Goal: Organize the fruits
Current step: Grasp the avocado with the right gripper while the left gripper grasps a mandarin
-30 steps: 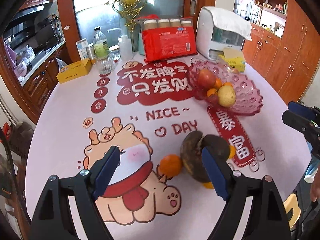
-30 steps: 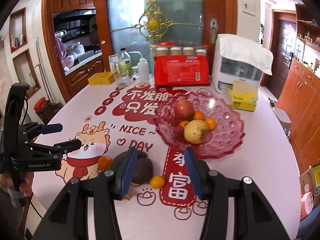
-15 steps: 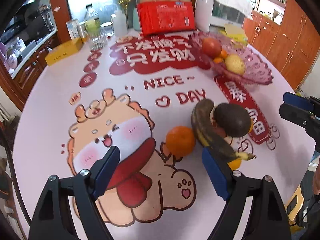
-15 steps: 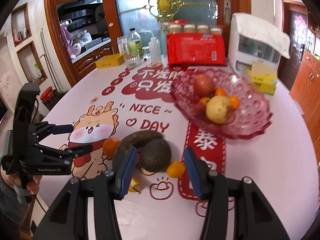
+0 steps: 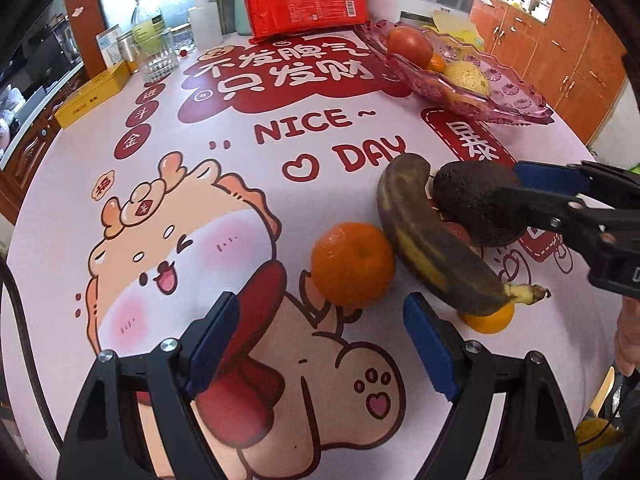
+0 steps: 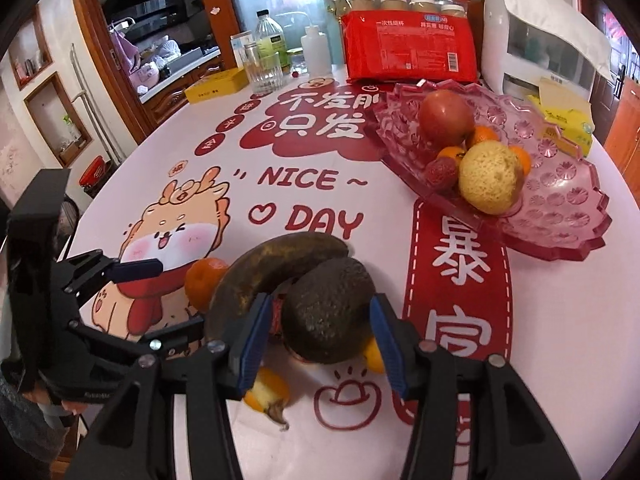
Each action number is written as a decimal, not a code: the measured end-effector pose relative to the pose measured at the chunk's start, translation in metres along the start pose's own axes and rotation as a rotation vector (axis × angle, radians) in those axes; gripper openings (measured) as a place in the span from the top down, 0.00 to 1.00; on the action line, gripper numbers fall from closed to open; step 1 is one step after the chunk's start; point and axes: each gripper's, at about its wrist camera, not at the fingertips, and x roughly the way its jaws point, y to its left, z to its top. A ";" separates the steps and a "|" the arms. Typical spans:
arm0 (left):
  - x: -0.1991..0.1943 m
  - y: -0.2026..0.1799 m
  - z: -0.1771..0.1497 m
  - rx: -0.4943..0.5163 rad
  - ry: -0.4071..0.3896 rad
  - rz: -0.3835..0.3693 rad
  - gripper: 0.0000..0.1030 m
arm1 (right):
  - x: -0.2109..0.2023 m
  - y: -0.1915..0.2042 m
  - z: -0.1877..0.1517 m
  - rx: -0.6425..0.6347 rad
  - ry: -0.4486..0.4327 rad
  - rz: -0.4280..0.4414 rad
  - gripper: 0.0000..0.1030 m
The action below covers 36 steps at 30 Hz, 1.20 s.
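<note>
A dark avocado lies on the table against an overripe brown banana, with small oranges around them. My right gripper is open, its blue pads on either side of the avocado; it also shows in the left wrist view. My left gripper is open and empty, just short of an orange that touches the banana. A pink glass fruit bowl at the right holds an apple, a yellow pear and small oranges.
At the table's back stand a red package, a white appliance, bottles and a glass, and yellow boxes. A small orange lies under the banana's stem end. The table edge is near on the right.
Both grippers have moved forward and down toward the fruit pile. The right gripper's pads now flank the avocado. The left gripper has closed in on the orange.
</note>
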 end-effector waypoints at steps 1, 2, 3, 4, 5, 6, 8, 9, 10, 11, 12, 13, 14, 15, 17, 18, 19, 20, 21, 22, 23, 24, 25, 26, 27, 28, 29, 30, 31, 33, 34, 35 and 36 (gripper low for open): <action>0.001 0.000 0.000 0.003 -0.003 0.000 0.20 | 0.002 0.000 0.001 0.001 0.000 -0.001 0.48; 0.002 -0.001 0.001 0.007 -0.006 0.002 0.20 | 0.004 -0.001 0.002 0.005 0.003 -0.002 0.48; 0.003 -0.001 0.002 0.011 -0.009 0.003 0.20 | 0.005 -0.001 0.002 0.007 0.004 -0.002 0.48; 0.004 -0.001 0.002 0.013 -0.010 0.002 0.20 | 0.008 -0.002 0.003 0.012 0.010 -0.004 0.48; 0.004 -0.001 0.003 0.016 -0.015 0.002 0.20 | 0.010 -0.003 0.004 0.016 0.015 0.000 0.46; 0.005 -0.002 0.003 0.017 -0.018 0.004 0.20 | 0.013 -0.004 0.004 0.021 0.024 0.007 0.45; 0.006 -0.001 0.004 0.020 -0.022 0.006 0.20 | 0.019 -0.007 0.005 0.030 0.046 0.018 0.42; 0.006 0.000 0.004 0.020 -0.026 0.005 0.20 | 0.022 -0.008 0.005 0.034 0.058 0.022 0.42; 0.006 0.000 0.005 0.020 -0.027 0.003 0.20 | 0.026 -0.009 0.004 0.041 0.076 0.028 0.42; 0.006 0.001 0.005 0.020 -0.026 0.001 0.20 | 0.030 -0.011 0.004 0.052 0.091 0.036 0.41; 0.007 0.002 0.005 0.018 -0.027 -0.002 0.20 | 0.031 -0.011 0.004 0.053 0.086 0.037 0.41; 0.008 0.003 0.005 0.016 -0.027 -0.005 0.20 | 0.033 -0.011 0.005 0.052 0.090 0.037 0.41; 0.008 0.003 0.006 0.015 -0.027 -0.006 0.20 | 0.034 -0.010 0.006 0.054 0.095 0.036 0.41; 0.009 0.003 0.006 0.015 -0.027 -0.005 0.20 | 0.035 -0.010 0.006 0.057 0.099 0.036 0.42; 0.009 0.004 0.006 0.017 -0.028 -0.003 0.20 | 0.035 -0.011 0.007 0.063 0.105 0.042 0.42; 0.009 0.004 0.006 0.016 -0.028 -0.006 0.20 | 0.036 -0.012 0.007 0.063 0.107 0.046 0.42; 0.009 0.003 0.006 0.016 -0.027 -0.008 0.20 | 0.034 -0.013 0.006 0.063 0.111 0.053 0.42; 0.010 0.004 0.007 0.016 -0.025 -0.010 0.20 | 0.032 -0.013 0.005 0.059 0.111 0.054 0.42; 0.010 0.004 0.007 0.018 -0.025 -0.011 0.20 | 0.031 -0.013 0.004 0.055 0.109 0.054 0.42; 0.011 0.004 0.008 0.020 -0.024 -0.011 0.20 | 0.027 -0.014 0.002 0.047 0.106 0.054 0.43; 0.012 0.003 0.008 0.022 -0.024 -0.012 0.20 | 0.024 -0.014 0.000 0.040 0.101 0.053 0.43; 0.012 0.003 0.009 0.022 -0.024 -0.012 0.20 | 0.021 -0.015 -0.002 0.035 0.097 0.053 0.43; 0.012 0.003 0.009 0.020 -0.025 -0.012 0.20 | 0.019 -0.016 -0.003 0.034 0.094 0.053 0.43; 0.013 0.003 0.010 0.017 -0.025 -0.013 0.20 | 0.015 -0.019 -0.005 0.035 0.089 0.052 0.43; 0.015 0.003 0.011 0.017 -0.023 -0.020 0.21 | 0.014 -0.020 -0.006 0.037 0.087 0.051 0.43; 0.016 0.003 0.012 0.017 -0.020 -0.029 0.23 | 0.012 -0.022 -0.007 0.040 0.085 0.050 0.43; 0.017 0.002 0.013 0.020 -0.016 -0.035 0.25 | 0.010 -0.023 -0.008 0.042 0.083 0.050 0.43; 0.019 0.000 0.014 0.027 -0.011 -0.035 0.29 | 0.009 -0.024 -0.008 0.041 0.083 0.051 0.43; 0.021 -0.002 0.015 0.036 -0.005 -0.031 0.34 | 0.008 -0.025 -0.008 0.042 0.083 0.054 0.43; 0.026 -0.007 0.017 0.054 0.005 -0.032 0.38 | 0.008 -0.026 -0.008 0.044 0.083 0.058 0.43; 0.026 -0.009 0.018 0.061 -0.003 -0.023 0.43 | 0.008 -0.026 -0.008 0.046 0.083 0.059 0.43; 0.027 -0.010 0.018 0.067 -0.007 -0.026 0.45 | 0.009 -0.025 -0.008 0.045 0.083 0.059 0.43; 0.026 -0.012 0.019 0.073 -0.009 -0.040 0.55 | 0.008 -0.026 -0.008 0.042 0.084 0.060 0.43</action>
